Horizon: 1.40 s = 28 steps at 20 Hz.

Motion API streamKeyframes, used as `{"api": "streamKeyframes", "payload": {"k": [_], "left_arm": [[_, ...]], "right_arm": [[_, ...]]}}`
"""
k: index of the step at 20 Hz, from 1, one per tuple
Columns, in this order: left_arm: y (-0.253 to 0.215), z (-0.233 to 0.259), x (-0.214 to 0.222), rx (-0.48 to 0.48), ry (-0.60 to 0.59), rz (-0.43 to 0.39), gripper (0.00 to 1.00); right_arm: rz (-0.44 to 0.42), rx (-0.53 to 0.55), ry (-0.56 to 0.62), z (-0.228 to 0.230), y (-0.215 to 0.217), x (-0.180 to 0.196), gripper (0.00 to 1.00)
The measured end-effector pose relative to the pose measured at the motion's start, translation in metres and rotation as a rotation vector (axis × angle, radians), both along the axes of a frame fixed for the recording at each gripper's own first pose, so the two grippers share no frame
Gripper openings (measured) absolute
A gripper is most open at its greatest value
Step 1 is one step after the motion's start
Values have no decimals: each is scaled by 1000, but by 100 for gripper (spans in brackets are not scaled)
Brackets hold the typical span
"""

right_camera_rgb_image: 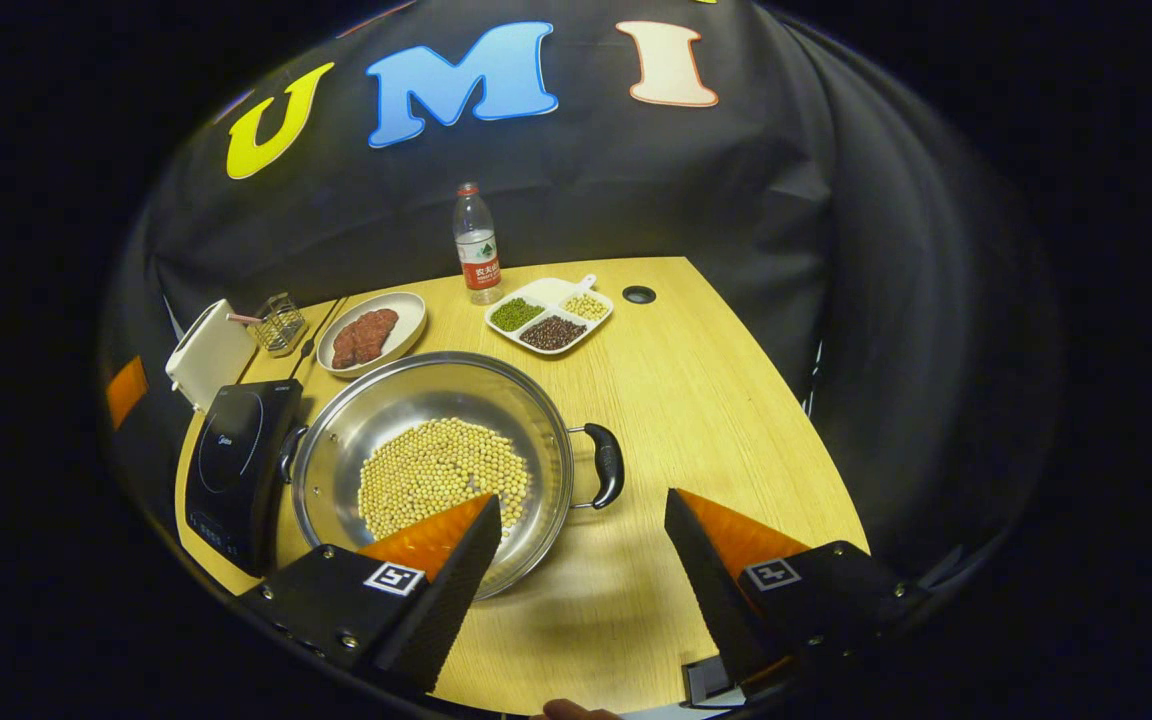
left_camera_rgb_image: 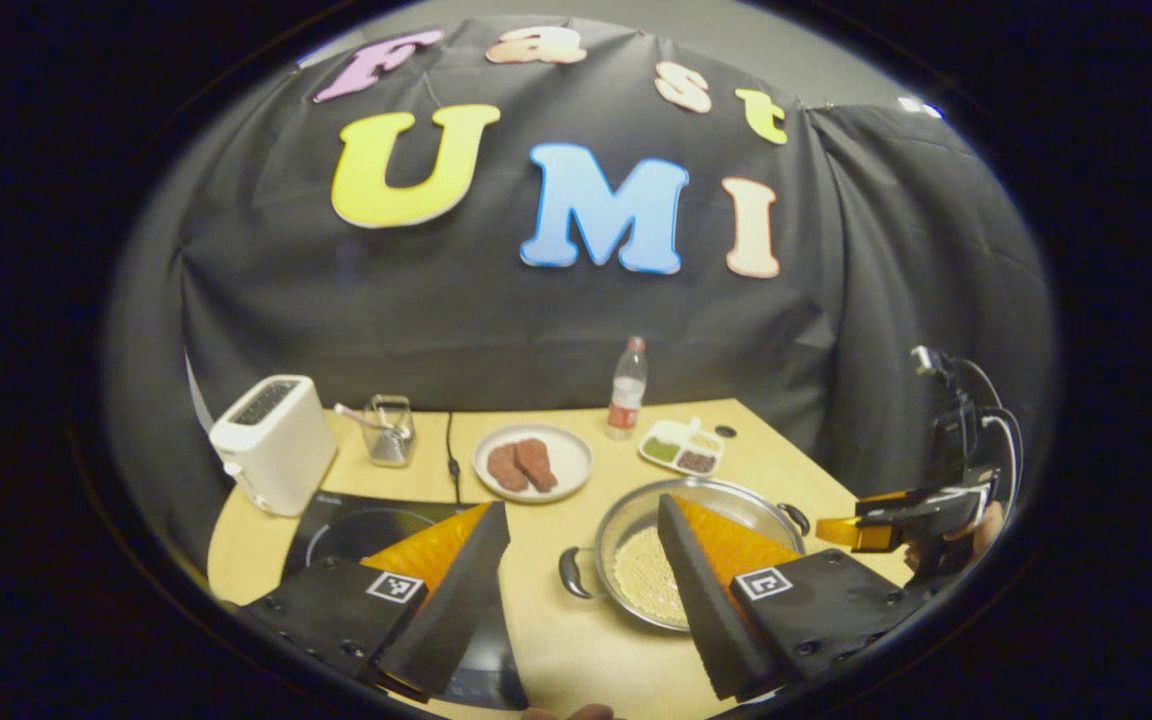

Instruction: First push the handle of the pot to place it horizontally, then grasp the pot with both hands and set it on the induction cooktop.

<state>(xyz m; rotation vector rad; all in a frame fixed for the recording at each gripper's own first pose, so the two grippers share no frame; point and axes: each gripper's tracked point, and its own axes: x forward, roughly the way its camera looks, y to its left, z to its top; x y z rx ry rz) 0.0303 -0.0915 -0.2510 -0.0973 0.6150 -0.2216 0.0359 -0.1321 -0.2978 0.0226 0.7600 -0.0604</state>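
Observation:
A steel pot [right_camera_rgb_image: 396, 400] holding yellow beans sits on the wooden table [right_camera_rgb_image: 726, 420], right beside a black induction cooktop [right_camera_rgb_image: 236, 460]. Its two black handles point sideways, one [right_camera_rgb_image: 606, 466] to the right and one [right_camera_rgb_image: 288, 452] toward the cooktop. My right gripper [right_camera_rgb_image: 584, 505] is open, hovering over the pot's near right rim, short of the right handle. In the left gripper view my left gripper [left_camera_rgb_image: 584, 510] is open above the table between the cooktop [left_camera_rgb_image: 356, 535] and the pot [left_camera_rgb_image: 619, 525], close to the pot's left handle [left_camera_rgb_image: 573, 572]. The right gripper [left_camera_rgb_image: 841, 532] shows beyond the pot.
Behind the pot are a plate of brown meat [right_camera_rgb_image: 371, 335], a water bottle [right_camera_rgb_image: 477, 245] and a divided dish of beans [right_camera_rgb_image: 548, 318]. A white toaster [left_camera_rgb_image: 274, 442] and a small glass holder [left_camera_rgb_image: 388, 430] stand at the back left. The table edge runs near the cooktop.

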Motion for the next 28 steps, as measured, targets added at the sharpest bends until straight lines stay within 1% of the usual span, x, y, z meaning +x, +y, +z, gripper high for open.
{"api": "streamKeyframes", "payload": {"k": [1,2,3,6,8,9,10,11,12,13,14,16,17,18,19,20,21,22,23,24,25,26,27,28], "left_arm": [[-4,-17,4,-7,34,-2,99],[-10,-30,8,-10,65,-3,97],[-13,-45,10,-4,103,0,98],[-21,-86,18,30,194,22,98],[-24,-116,27,71,245,30,97],[-25,-130,28,84,271,36,99],[-27,-142,30,92,297,45,96],[-27,-152,30,98,323,54,98],[-25,-161,31,110,340,62,96],[-24,-170,32,125,353,67,98],[-24,-179,33,133,370,68,96],[-25,-192,33,139,401,71,98],[-24,-197,32,144,411,72,98],[-23,-200,31,154,418,71,99],[-22,-202,32,166,419,68,96],[-21,-204,34,180,422,64,96],[-21,-206,32,188,427,59,92],[-25,-206,31,167,438,45,87],[-30,-210,29,154,448,38,87],[-29,-207,31,162,446,36,76],[-29,-210,32,167,444,31,71],[-29,-210,32,167,445,30,70],[-29,-209,31,163,443,29,68],[-31,-209,33,161,439,27,67]], "right_arm": [[8,6,-7,0,3,2,100],[18,9,-13,-2,3,5,100],[28,5,-13,-6,2,9,100],[62,-17,-11,-17,-3,24,100],[70,-16,-3,-24,-8,35,100],[74,-13,8,-32,-9,41,100],[80,-17,23,-39,-13,46,100],[85,-18,37,-45,-15,52,96],[88,-13,48,-50,-16,57,100],[91,-7,65,-58,-17,61,100],[92,2,83,-64,-18,64,100],[94,32,108,-77,-17,69,99],[95,42,121,-81,-17,71,97],[95,50,131,-86,-16,73,95],[101,59,143,-91,-16,74,87],[107,62,159,-100,-15,75,86],[108,82,172,-102,-11,74,81],[118,109,182,-101,-7,75,75],[111,112,179,-104,-7,77,68],[113,107,179,-104,-7,76,62],[106,113,176,-103,-7,75,61],[100,118,182,-104,-6,75,58],[89,125,178,-106,-6,77,52],[90,116,187,-103,-6,74,53]]}}
